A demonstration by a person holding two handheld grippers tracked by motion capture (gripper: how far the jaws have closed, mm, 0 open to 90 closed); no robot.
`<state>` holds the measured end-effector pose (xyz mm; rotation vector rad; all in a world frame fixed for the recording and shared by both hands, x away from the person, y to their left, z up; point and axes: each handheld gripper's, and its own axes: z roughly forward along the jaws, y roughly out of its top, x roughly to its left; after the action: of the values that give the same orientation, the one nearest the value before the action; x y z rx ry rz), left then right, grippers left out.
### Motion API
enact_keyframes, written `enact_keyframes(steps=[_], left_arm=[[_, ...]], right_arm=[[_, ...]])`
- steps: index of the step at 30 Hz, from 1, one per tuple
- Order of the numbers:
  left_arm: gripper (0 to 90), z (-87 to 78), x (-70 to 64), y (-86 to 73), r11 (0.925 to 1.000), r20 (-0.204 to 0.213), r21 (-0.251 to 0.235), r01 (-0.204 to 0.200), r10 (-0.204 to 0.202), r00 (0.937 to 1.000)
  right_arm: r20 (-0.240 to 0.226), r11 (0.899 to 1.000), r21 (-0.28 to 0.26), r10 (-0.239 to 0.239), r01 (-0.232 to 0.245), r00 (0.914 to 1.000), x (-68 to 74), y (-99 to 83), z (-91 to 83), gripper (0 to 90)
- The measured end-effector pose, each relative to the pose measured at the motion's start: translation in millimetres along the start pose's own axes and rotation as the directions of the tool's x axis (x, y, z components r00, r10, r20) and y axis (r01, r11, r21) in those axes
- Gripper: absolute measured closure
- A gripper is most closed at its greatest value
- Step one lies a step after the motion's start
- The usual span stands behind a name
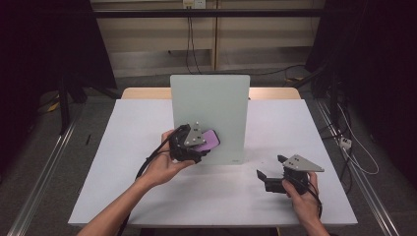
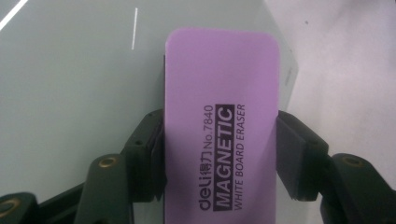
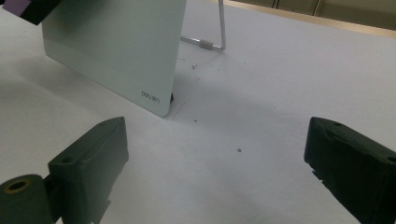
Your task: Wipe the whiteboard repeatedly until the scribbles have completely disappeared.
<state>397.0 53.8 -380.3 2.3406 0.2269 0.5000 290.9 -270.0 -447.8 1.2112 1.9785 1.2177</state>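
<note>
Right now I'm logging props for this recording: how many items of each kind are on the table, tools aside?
Purple magnetic whiteboard eraser: 1, clamped in the left tool
Standing glass whiteboard: 1
Wire stand behind the board: 1
Total: 3
The right tool is open, holding nothing.

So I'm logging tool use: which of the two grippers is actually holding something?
The left gripper, shut on the purple eraser against the upright whiteboard. The right gripper is open over the table with nothing between its jaws.
</note>
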Motion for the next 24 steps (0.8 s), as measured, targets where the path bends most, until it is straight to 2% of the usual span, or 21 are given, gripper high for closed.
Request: enact_keyframes(steps=[4, 7, 11, 14, 18, 21, 24], left_arm=[[41.1, 6.7, -5.7, -2.3, 0.9997, 0.019, 0.018, -0.014, 0.014, 0.9997], [41.1, 14.6, -11.3, -5.9, 0.9994, 0.055, 0.033, -0.010, 0.009, 0.9984], [41.0, 17.1, -15.1, -5.1, 0.9985, 0.049, 0.050, -0.024, 0.022, 0.9986], [41.1, 14.7, -11.6, -4.4, 0.9992, 0.053, 0.040, -0.011, 0.009, 0.9986], [41.1, 3.0, -1.2, 2.2, 0.9999, 0.016, 0.006, 0.011, -0.012, 0.9998], [41.1, -7.0, 9.5, 7.2, 0.9992, 0.004, -0.020, 0.035, -0.035, 0.9994], [41.1, -14.3, 16.8, 11.1, 0.9981, -0.019, -0.045, 0.042, -0.043, 0.9989]], right_arm=[[0.001, 1.000, -0.002, 0.001, -0.001, 1.0000, -0.4, 0.0, -0.4, 6.3], [0.000, 1.000, -0.002, 0.002, -0.002, 1.0000, -0.2, 0.0, -0.6, 6.3], [0.000, 1.000, -0.002, 0.000, 0.000, 1.0000, -0.1, 0.1, -0.4, 6.3], [0.000, 1.000, -0.002, 0.000, 0.000, 1.0000, -0.3, 0.1, -0.3, 6.4], [-0.001, 1.000, -0.001, 0.002, -0.002, 1.0000, -0.9, 0.0, -0.4, 6.3], [0.000, 1.000, -0.003, 0.001, -0.001, 1.0000, -1.0, 0.0, -0.7, 6.3], [0.001, 1.000, -0.003, 0.000, 0.000, 1.0000, -0.9, 0.0, -0.8, 6.3]])
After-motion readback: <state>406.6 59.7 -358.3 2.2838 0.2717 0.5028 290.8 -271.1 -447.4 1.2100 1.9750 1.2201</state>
